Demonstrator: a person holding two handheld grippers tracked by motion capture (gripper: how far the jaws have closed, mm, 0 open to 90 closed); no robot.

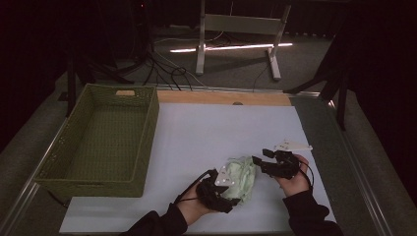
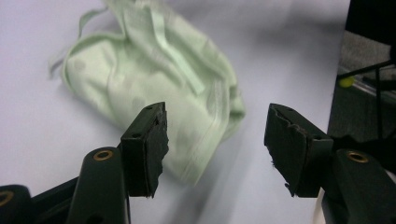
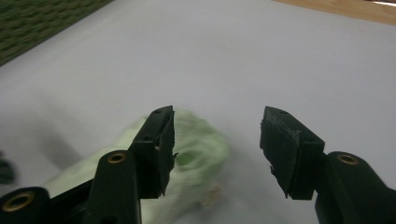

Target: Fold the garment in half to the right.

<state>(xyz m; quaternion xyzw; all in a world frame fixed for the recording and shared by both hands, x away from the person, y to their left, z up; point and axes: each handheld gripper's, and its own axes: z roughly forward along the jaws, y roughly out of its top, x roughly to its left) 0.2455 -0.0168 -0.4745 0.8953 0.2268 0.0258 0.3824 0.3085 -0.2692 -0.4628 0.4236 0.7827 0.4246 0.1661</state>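
The right gripper (image 3: 215,154), jaws apart, hangs over a crumpled pale-green cloth (image 3: 196,154) on the white sheet (image 3: 233,60).

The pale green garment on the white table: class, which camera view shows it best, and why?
The left gripper view: the pale green garment lies crumpled there, with its straps and hems plain. In the high view it is a small bundle between the two hands. In the right gripper view it is blurred and partly behind a claw jaw.

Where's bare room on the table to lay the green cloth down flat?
The white sheet is bare from the green basket across to its right edge, and back to the wooden strip. It is crowded near the front, where the pale green cloth lies bunched between the left gripper and right gripper, both open.
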